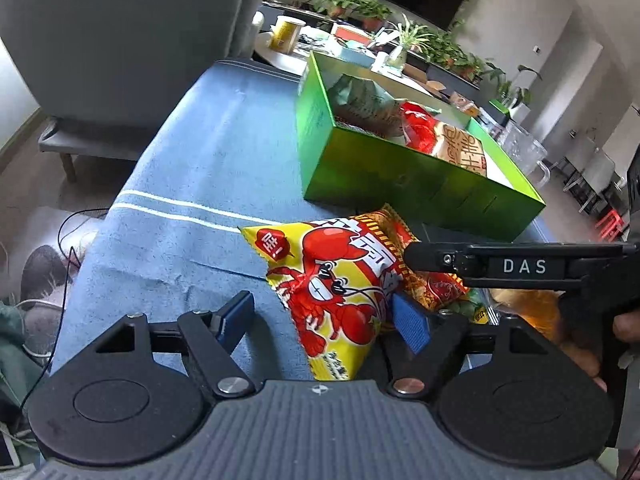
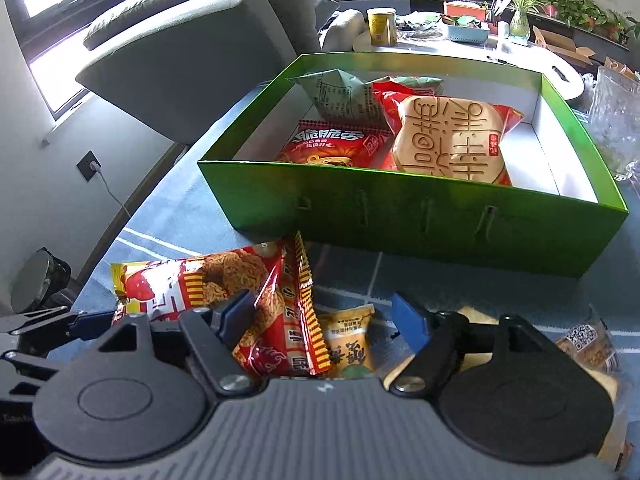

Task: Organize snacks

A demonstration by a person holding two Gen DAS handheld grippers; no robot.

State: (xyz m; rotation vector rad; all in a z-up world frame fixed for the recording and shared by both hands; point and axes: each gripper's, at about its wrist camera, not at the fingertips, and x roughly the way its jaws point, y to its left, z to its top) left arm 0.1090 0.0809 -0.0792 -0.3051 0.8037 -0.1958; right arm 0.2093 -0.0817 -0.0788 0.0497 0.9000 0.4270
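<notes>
A yellow and red lobster snack bag (image 1: 340, 280) lies on the blue cloth in front of the green box (image 1: 400, 176). My left gripper (image 1: 324, 316) is open, its blue pads on either side of the bag's near end. My right gripper (image 2: 324, 320) is open over the same bag (image 2: 248, 292), and shows in the left wrist view (image 1: 424, 256) touching the bag's far end. A small yellow packet (image 2: 350, 340) lies between its fingers. The green box (image 2: 400, 216) holds several snack bags, among them a red one (image 2: 452, 140).
A grey sofa (image 1: 120, 40) stands left of the table. A round white table (image 2: 440, 44) with a yellow cup (image 2: 382, 26) and plants is behind the box. A glass mug (image 2: 616, 120) stands right of the box. A clear wrapped snack (image 2: 588, 348) lies at right.
</notes>
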